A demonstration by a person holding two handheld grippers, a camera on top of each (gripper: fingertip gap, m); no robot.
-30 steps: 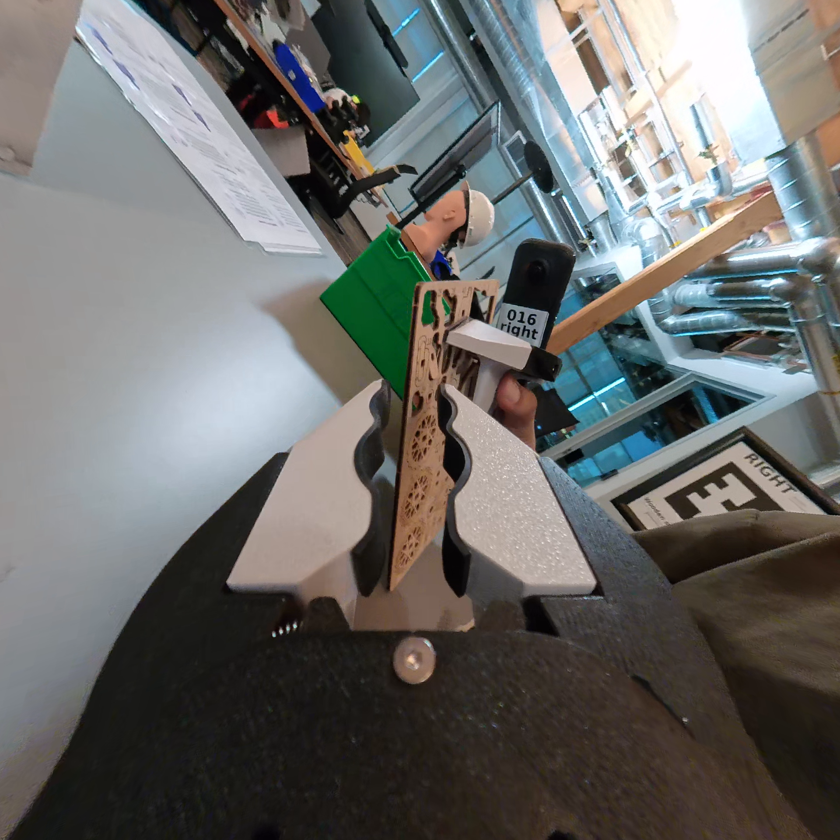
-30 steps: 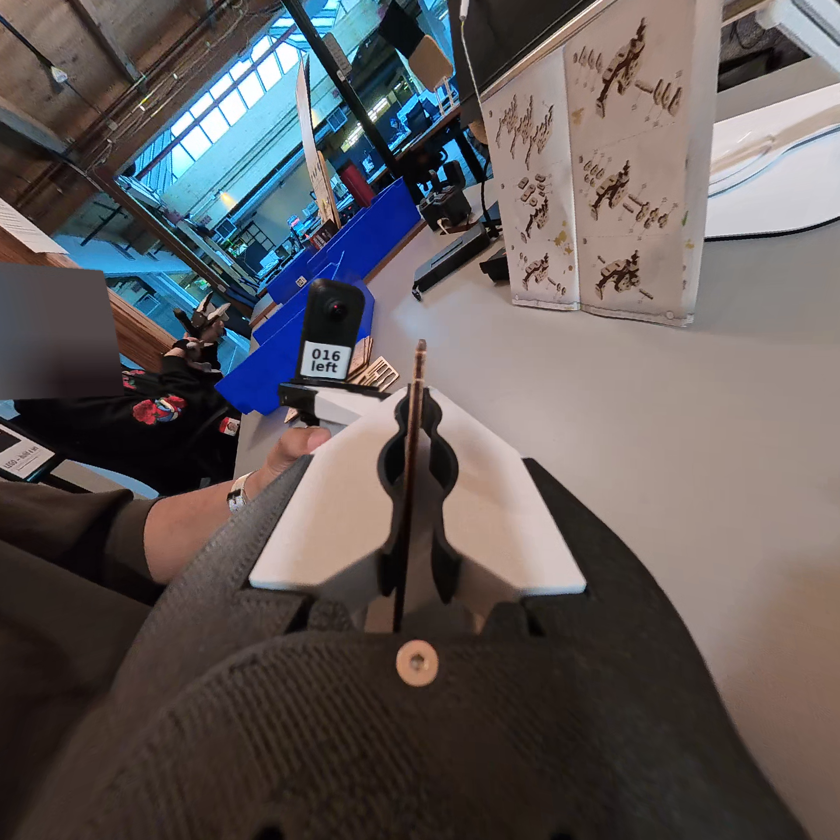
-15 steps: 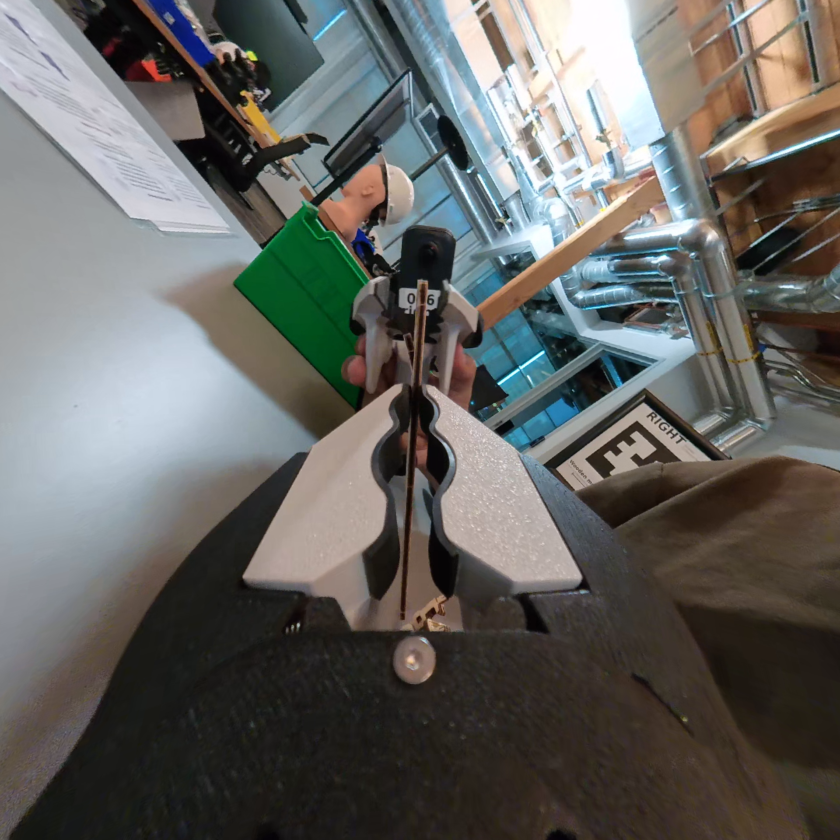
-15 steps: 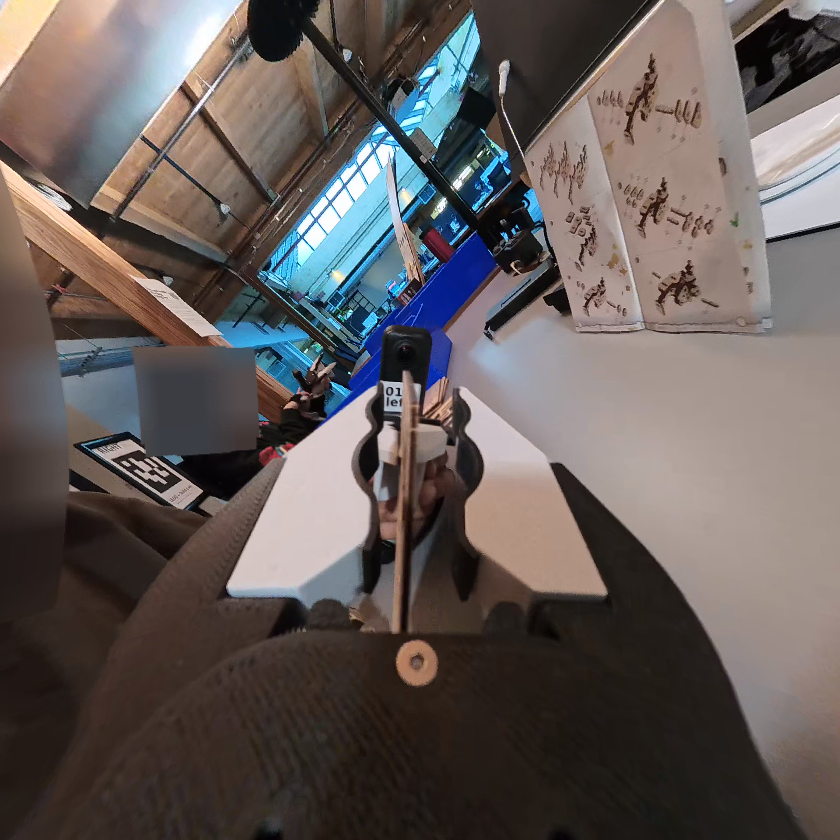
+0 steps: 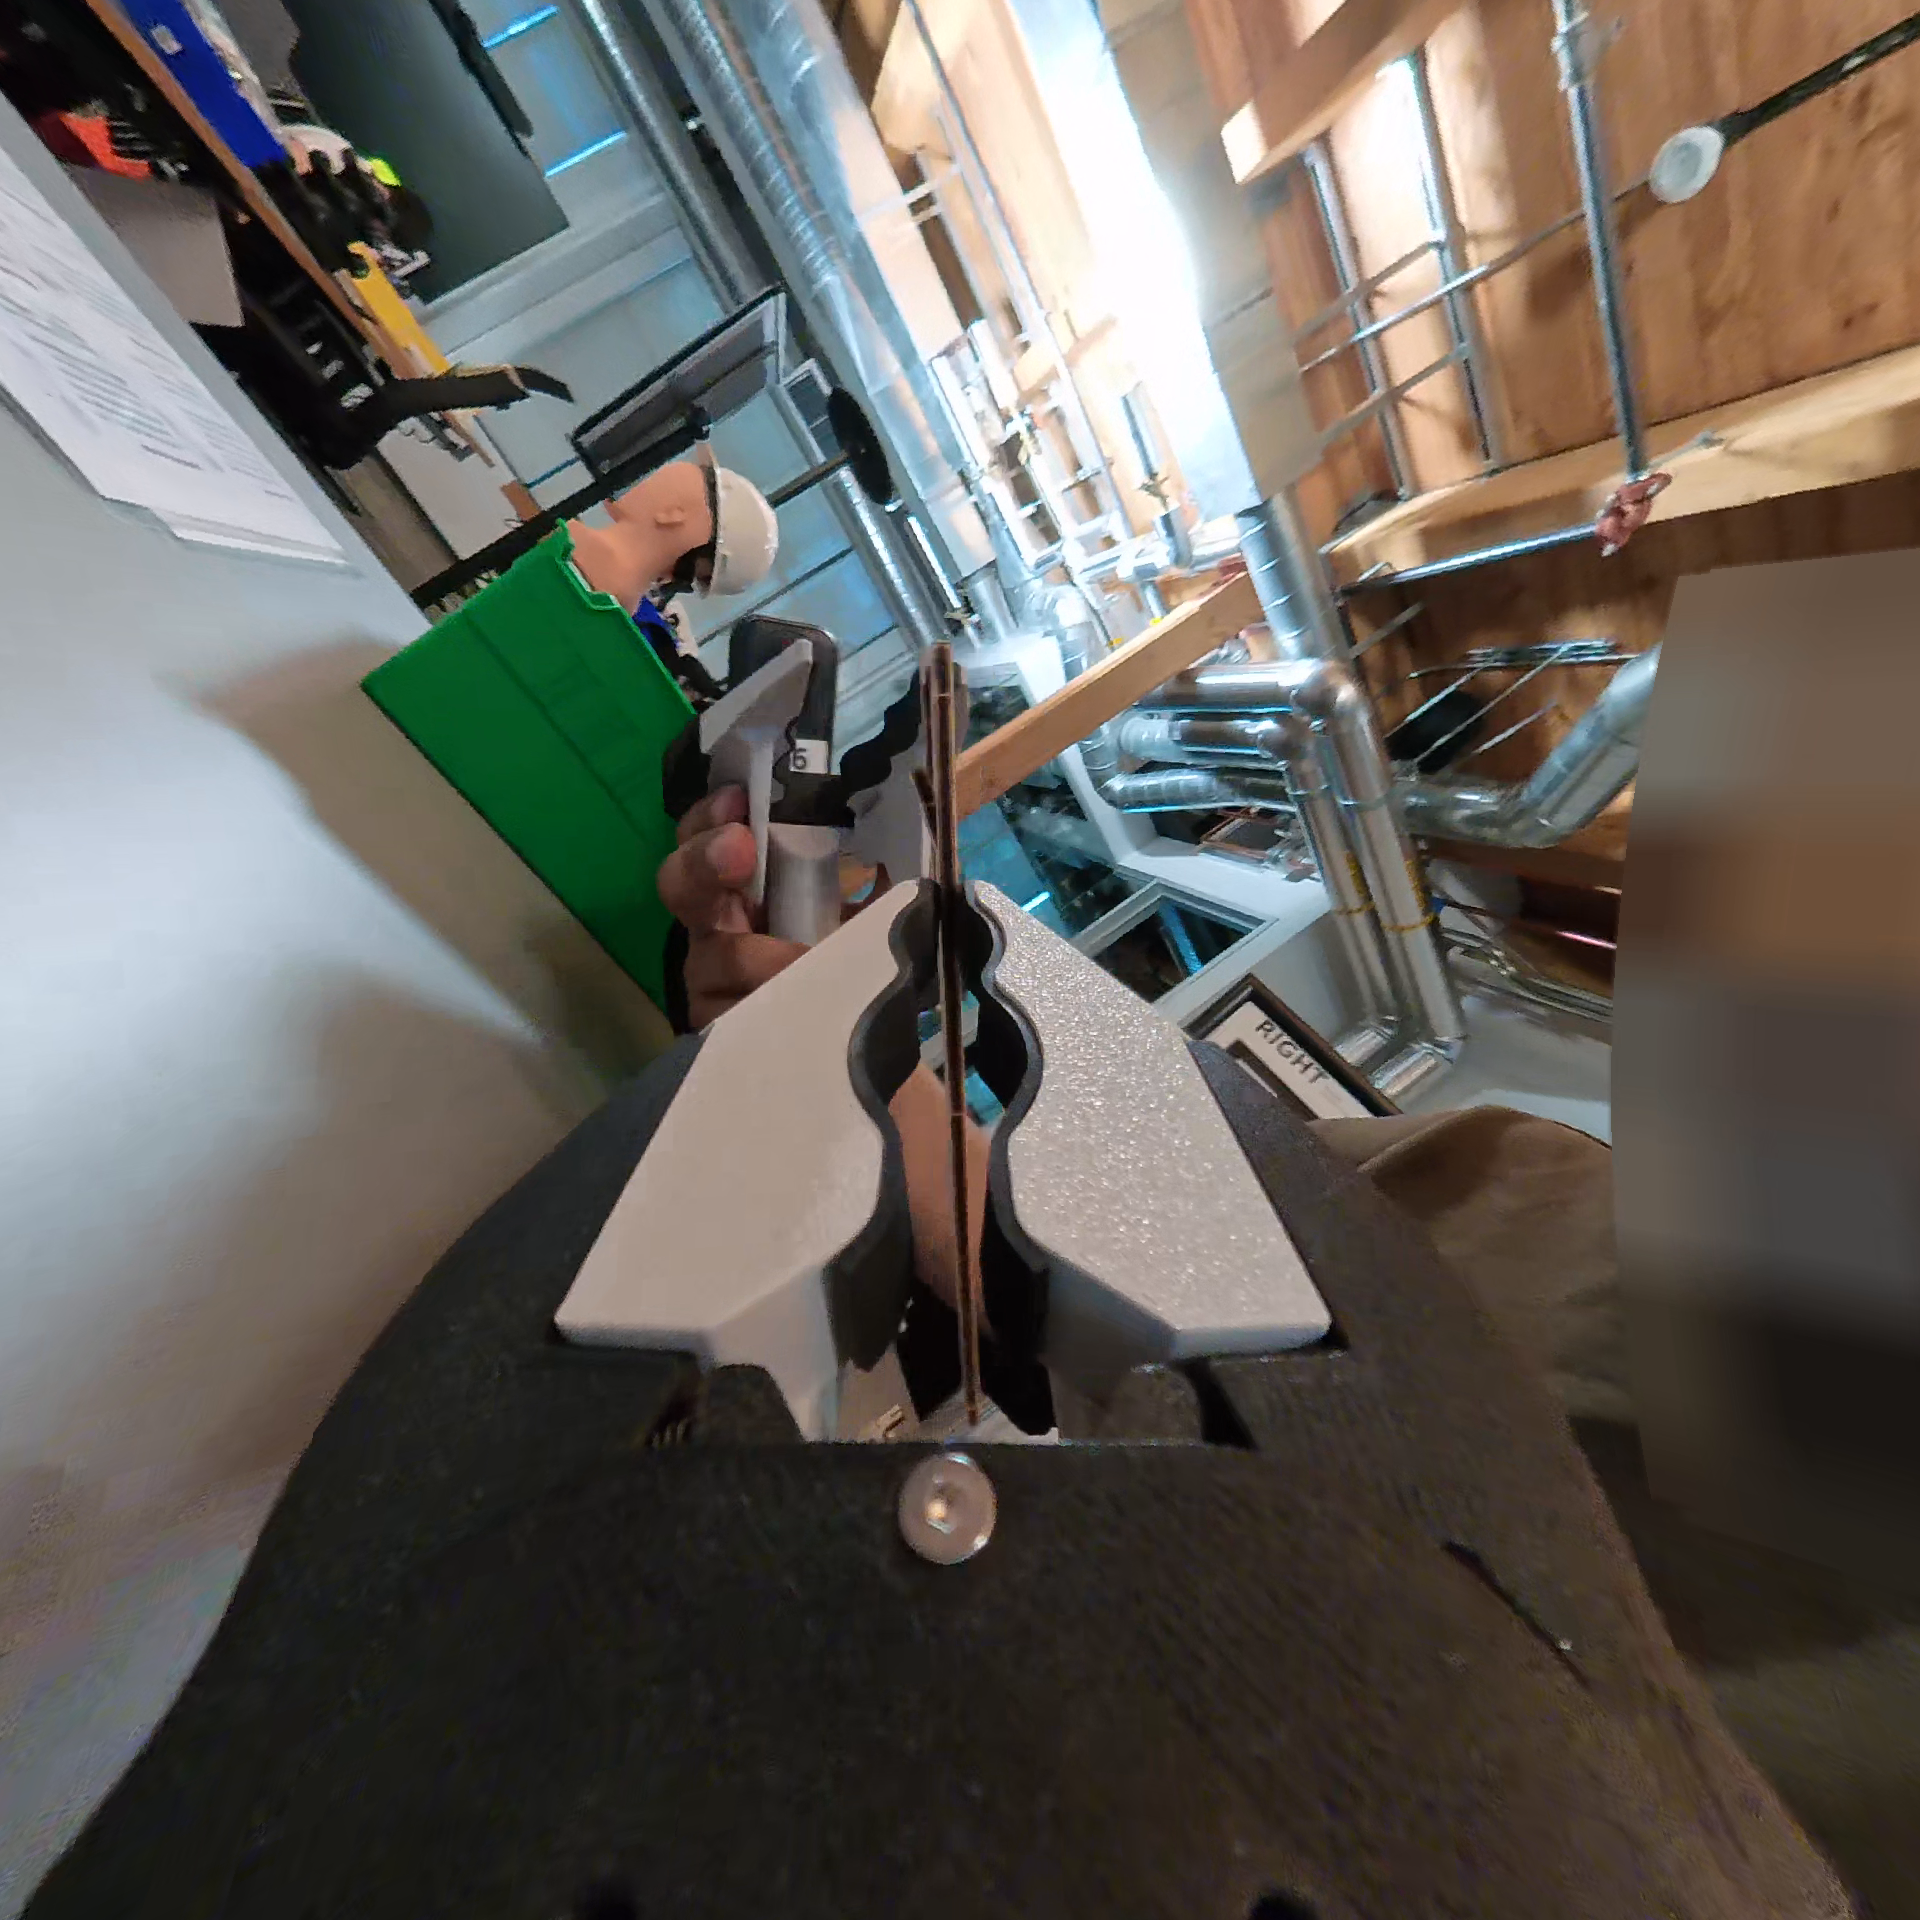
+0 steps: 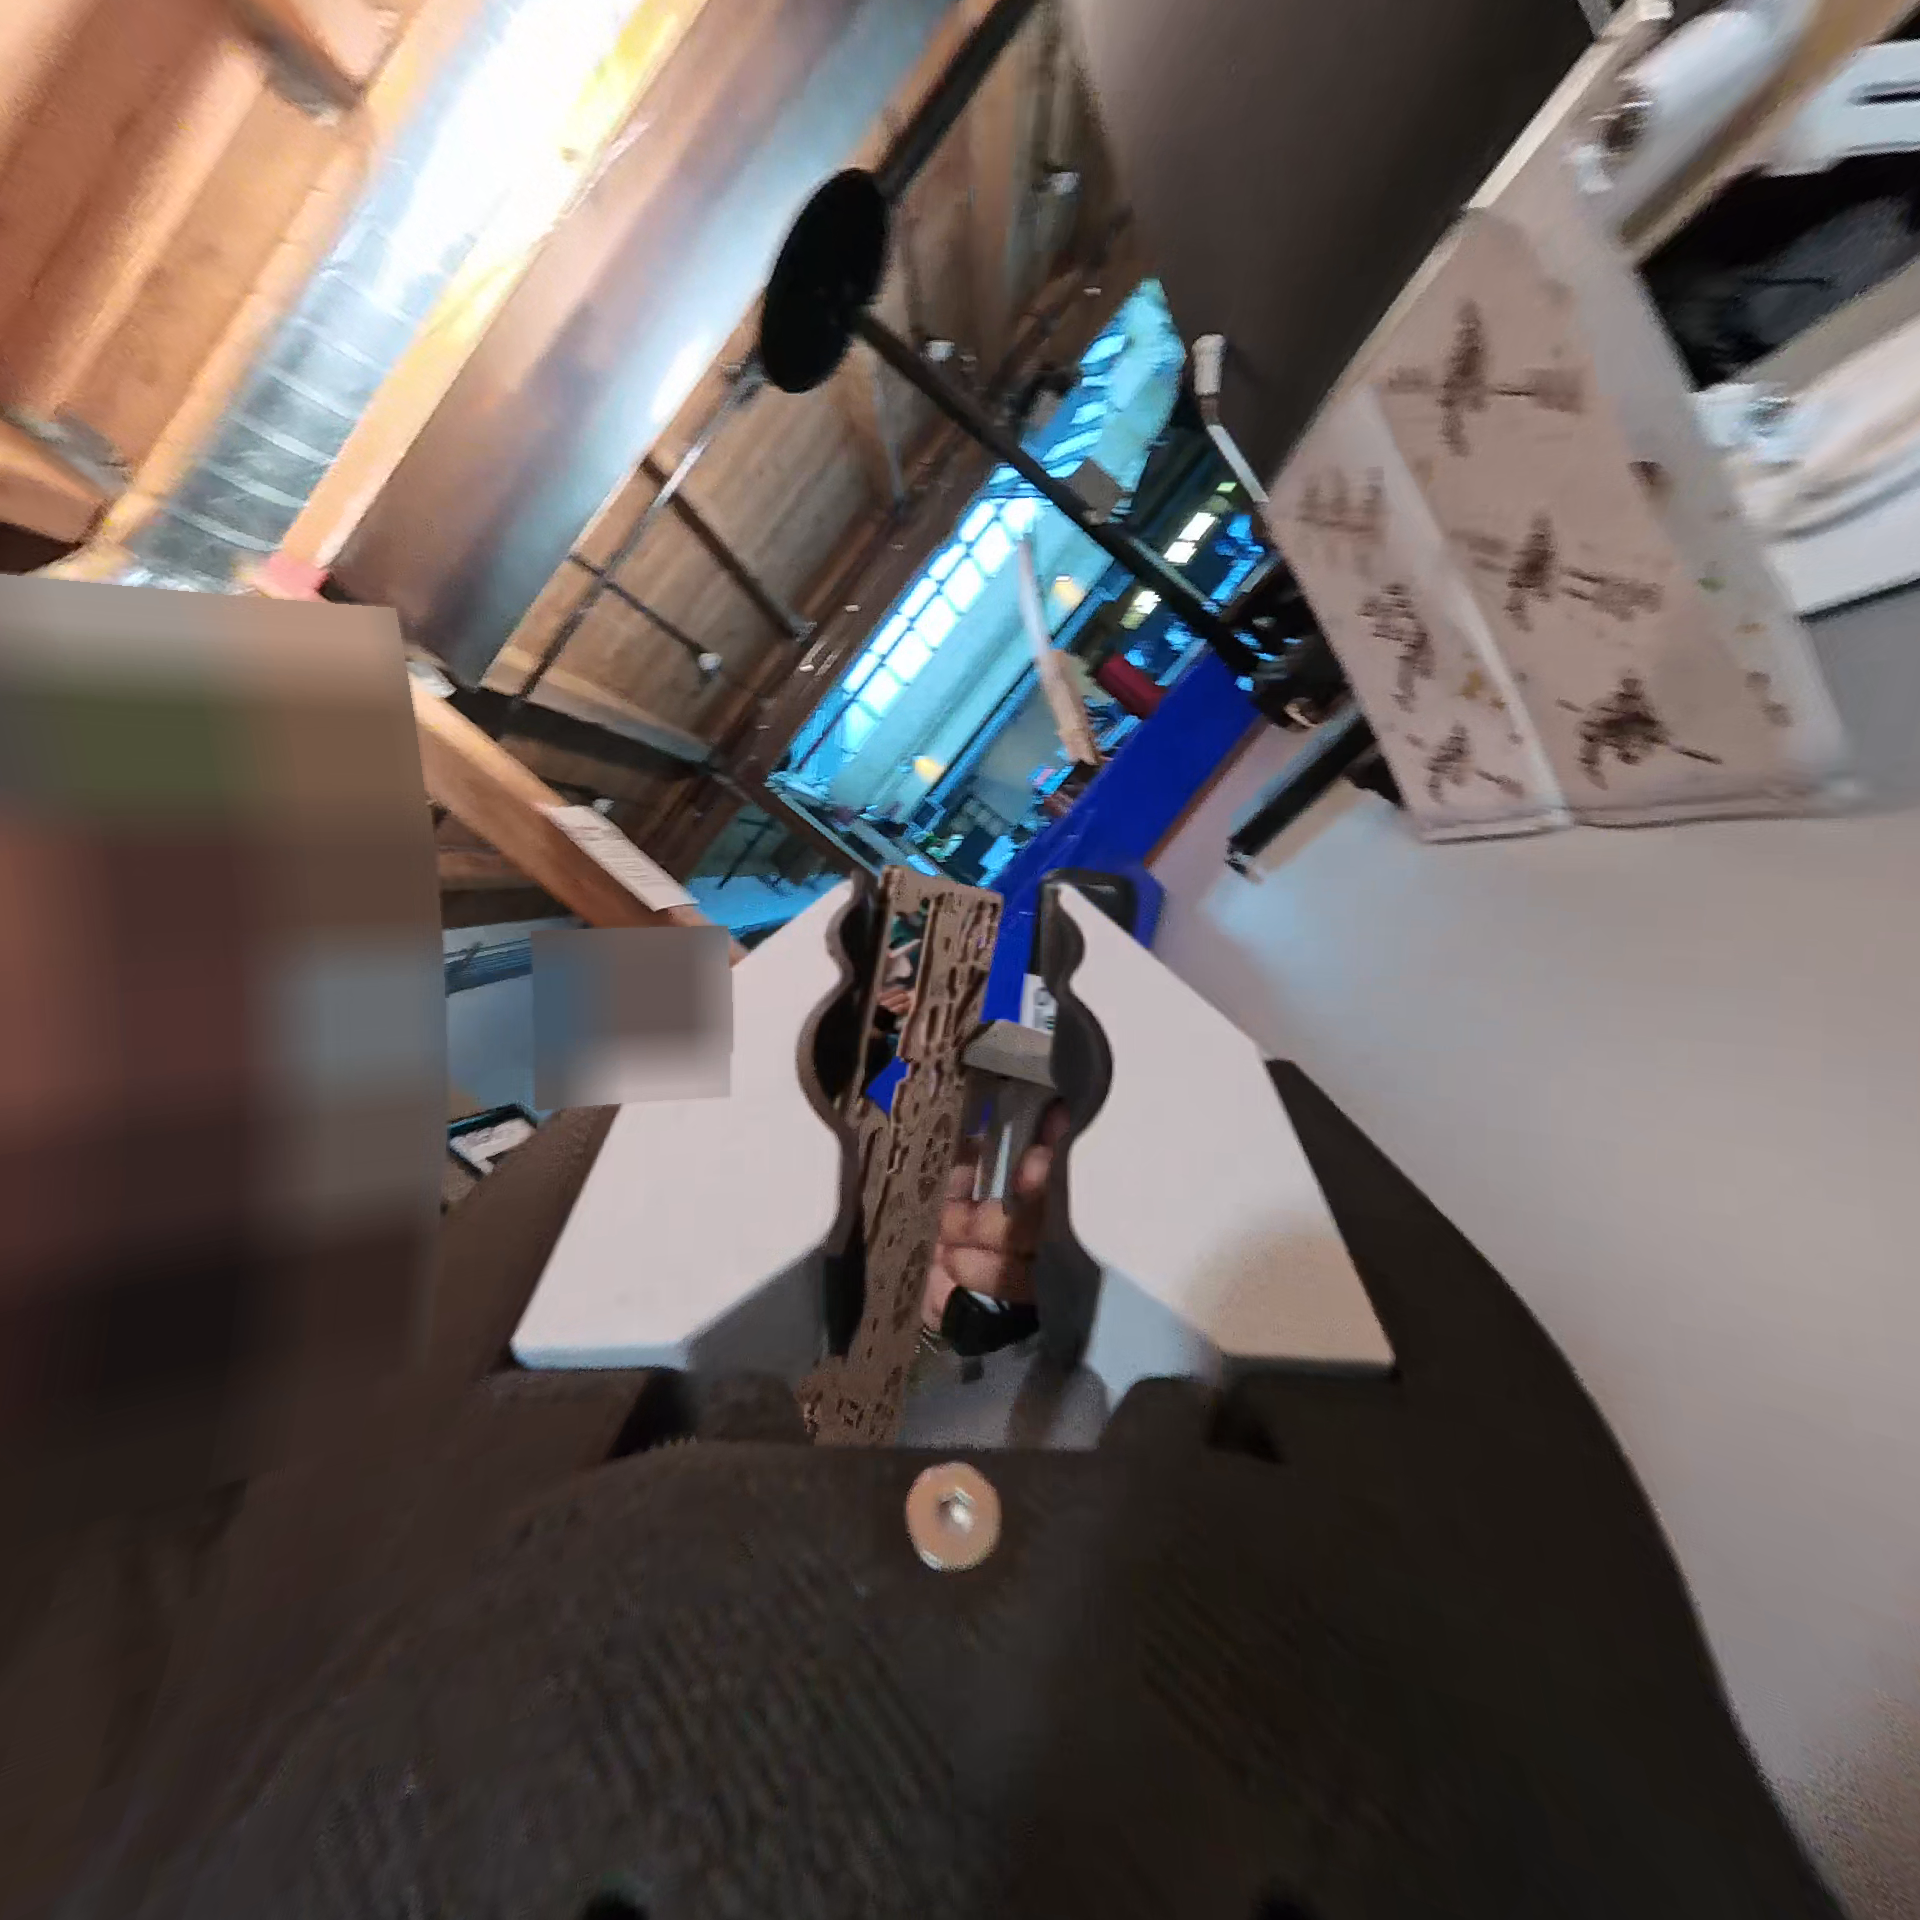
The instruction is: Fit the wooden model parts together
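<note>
Wooden sheet [image 6: 914,1122] now loose between right gripper [image 6: 951,914]

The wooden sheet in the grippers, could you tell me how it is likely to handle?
The wooden sheet looks very thin edge-on, so probably light and slightly bendy. Its many cut-outs, visible in the right wrist view, suggest it could snap if twisted.

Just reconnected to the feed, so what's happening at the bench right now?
A person is holding a thin laser-cut wooden sheet up off the table. The left gripper is shut on its edge. The right gripper has opened; the sheet stands in its gap, against the left finger. Nothing looks joined yet.
</note>
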